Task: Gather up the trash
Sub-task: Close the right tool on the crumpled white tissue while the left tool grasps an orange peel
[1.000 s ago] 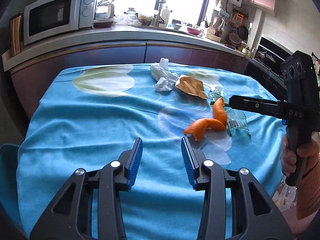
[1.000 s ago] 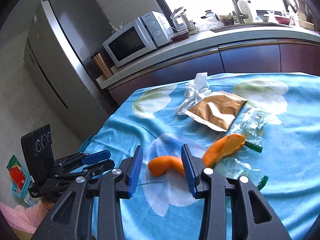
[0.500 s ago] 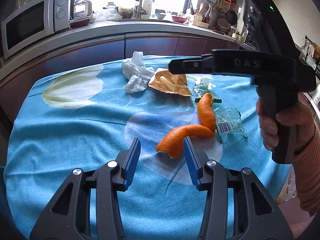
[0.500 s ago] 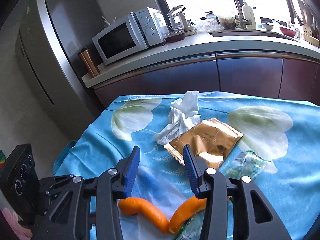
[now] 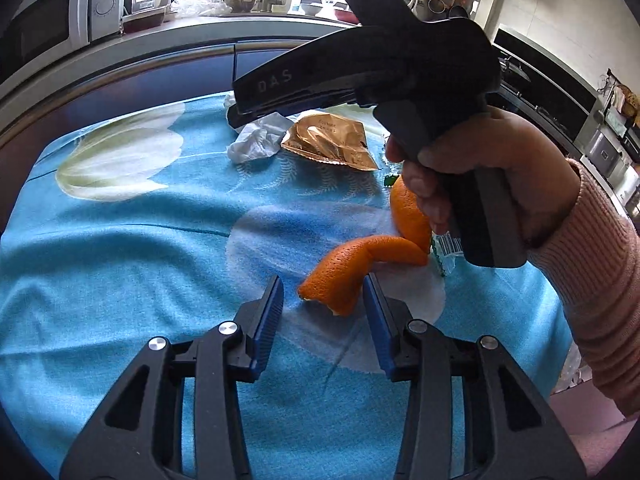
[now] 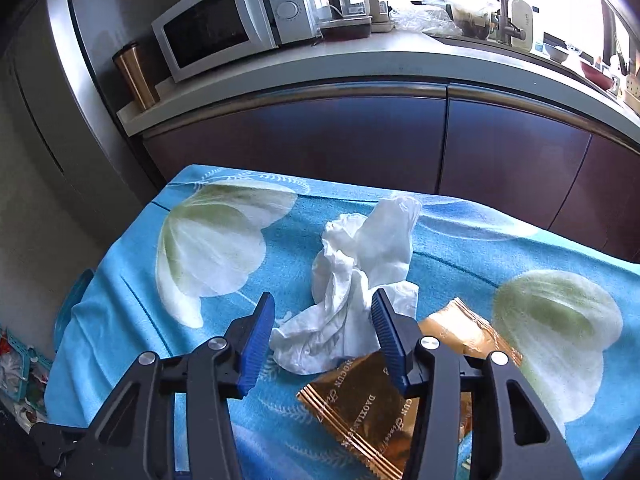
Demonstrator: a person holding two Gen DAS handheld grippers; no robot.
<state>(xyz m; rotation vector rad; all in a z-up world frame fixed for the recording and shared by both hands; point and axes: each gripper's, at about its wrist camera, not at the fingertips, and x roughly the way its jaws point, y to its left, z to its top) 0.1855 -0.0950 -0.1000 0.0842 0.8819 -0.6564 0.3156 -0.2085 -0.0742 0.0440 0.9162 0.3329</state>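
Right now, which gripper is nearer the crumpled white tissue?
Right. The right gripper has the tissue between its opening fingers, untouched. The left gripper is closing around the orange peel, well short of it.

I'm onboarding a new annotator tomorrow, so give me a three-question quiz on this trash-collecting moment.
1. True or false: the left gripper has the orange peel clamped between its pads.
2. Which item lies between the right gripper's open fingers? A) crumpled white tissue B) gold snack wrapper C) copper tumbler
3. Fill in: the trash lies on a blue ____ printed with white flowers.

Key: 1. False, the pads stand apart from the peel's tip, though the jaws are closing. 2. A, and the jaws are opening. 3. Tablecloth.
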